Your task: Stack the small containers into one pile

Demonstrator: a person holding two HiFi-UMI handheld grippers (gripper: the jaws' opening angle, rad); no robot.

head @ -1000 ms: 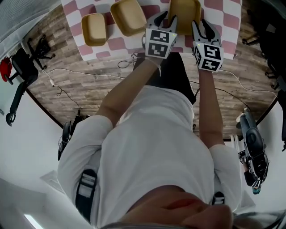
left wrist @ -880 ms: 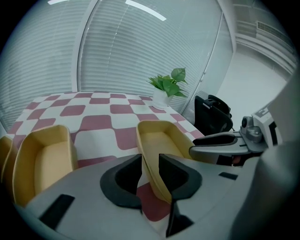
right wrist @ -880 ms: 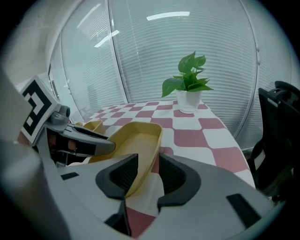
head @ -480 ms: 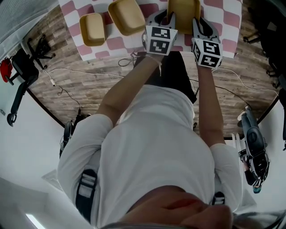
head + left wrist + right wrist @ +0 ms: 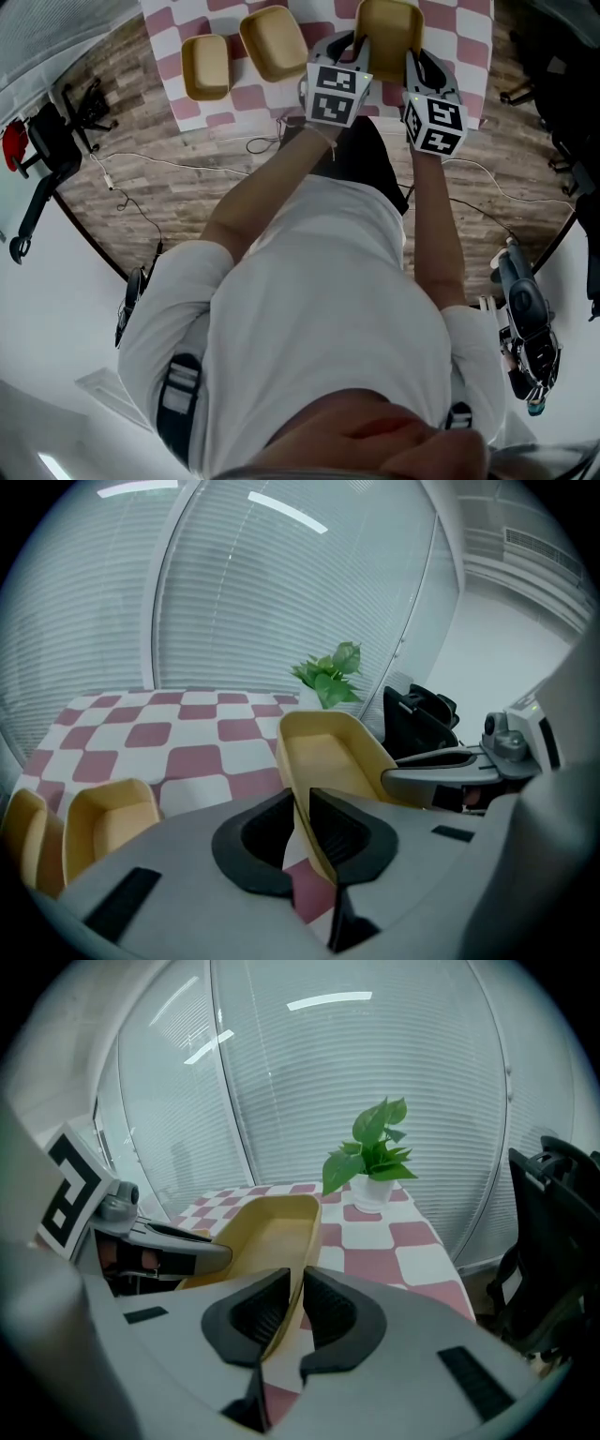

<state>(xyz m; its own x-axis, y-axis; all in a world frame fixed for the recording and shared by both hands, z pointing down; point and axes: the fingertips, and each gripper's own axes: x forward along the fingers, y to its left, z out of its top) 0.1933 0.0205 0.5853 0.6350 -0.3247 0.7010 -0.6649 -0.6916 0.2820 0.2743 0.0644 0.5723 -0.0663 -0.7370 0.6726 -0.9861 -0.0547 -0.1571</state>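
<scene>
We gripped the long container (image 5: 386,28) by its side walls, the left gripper (image 5: 302,841) with jaws pinched on one, the right gripper (image 5: 292,1321) with jaws just closing on the other, two other containers (image 5: 274,42) (image 5: 206,67) lying leftward on the counter (image 5: 459,28).

- I read this as an office: a wheeled desk chair (image 5: 49,150) at the head view's left edge.
- Slatted window blinds (image 5: 281,592) span the left gripper view's top.
- Potted plant (image 5: 372,1157) mid-frame, right gripper view.

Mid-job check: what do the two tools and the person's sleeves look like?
The left tool and right tool have light grey bodies with black ribbed pads. Each carries a white cube printed with black square markers. The person wears a white short-sleeved shirt.
</scene>
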